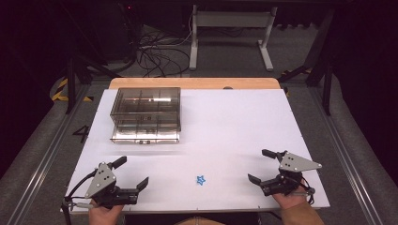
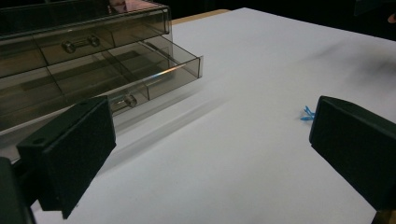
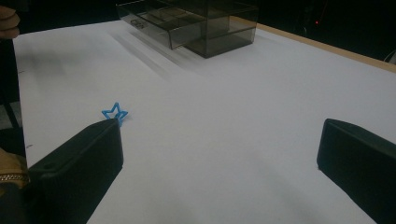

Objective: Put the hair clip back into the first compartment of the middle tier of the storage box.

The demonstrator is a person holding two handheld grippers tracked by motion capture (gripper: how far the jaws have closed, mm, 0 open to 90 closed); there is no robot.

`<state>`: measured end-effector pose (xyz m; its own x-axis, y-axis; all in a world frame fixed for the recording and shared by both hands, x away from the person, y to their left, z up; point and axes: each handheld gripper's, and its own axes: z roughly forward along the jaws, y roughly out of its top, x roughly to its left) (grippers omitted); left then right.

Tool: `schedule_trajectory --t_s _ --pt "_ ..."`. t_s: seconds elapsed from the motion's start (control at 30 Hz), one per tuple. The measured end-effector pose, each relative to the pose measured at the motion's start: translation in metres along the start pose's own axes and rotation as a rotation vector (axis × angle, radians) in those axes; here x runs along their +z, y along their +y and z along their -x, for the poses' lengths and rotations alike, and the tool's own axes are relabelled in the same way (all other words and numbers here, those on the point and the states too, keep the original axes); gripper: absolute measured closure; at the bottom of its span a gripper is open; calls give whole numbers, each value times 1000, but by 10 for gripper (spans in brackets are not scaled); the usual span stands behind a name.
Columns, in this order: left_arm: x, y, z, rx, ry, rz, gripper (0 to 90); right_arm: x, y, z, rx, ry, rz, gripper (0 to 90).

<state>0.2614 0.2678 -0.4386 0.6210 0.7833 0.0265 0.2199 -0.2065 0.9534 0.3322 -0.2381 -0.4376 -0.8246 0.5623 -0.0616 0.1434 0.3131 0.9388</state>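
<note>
The white table (image 1: 244, 126) stands in a dim room, cables on the floor beyond its far edge. A small blue star (image 1: 201, 180) lies flat near the near edge, between the left gripper (image 1: 132, 173) and the right gripper (image 1: 257, 166), apart from both. Both stand released, nothing between the jaws. Risk: the thin star may slide or skid from a flat pinch. The smoked drawer box (image 1: 146, 115), bottom drawer pulled out, sits toward the far left corner.

The room is dim and the surroundings fall to black, while the white table (image 1: 234, 126) takes soft light from above. Streaky grey shadows smear out beside the smoky box (image 1: 146, 115) (its drawer edge glints in the left gripper view). All three views look soft and grainy.
</note>
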Motion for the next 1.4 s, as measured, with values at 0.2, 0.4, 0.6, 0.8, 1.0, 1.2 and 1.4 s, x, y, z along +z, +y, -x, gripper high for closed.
schedule_trajectory --t_s 0.2,0.4,0.6,0.8,1.0,1.2,1.4 --pt "1 1 1 -2 -3 -4 11 0 0 0 1 3 0 11" --pt "1 3 1 -6 -4 -4 13 1 0 0 3 5 -4 11" --pt "3 8 1 -9 -18 -5 16 2 0 0 3 7 -8 11" --pt "8 15 4 -6 -46 -5 17 3 0 0 1 6 -11 11" --pt "15 20 7 -19 -78 -15 17 3 -1 0 1 6 -14 11" --pt "21 26 12 -14 -103 -17 17 4 -1 0 1 10 -19 11" --pt "29 31 17 -2 -128 -17 17 4 -1 0 0 11 -20 12"
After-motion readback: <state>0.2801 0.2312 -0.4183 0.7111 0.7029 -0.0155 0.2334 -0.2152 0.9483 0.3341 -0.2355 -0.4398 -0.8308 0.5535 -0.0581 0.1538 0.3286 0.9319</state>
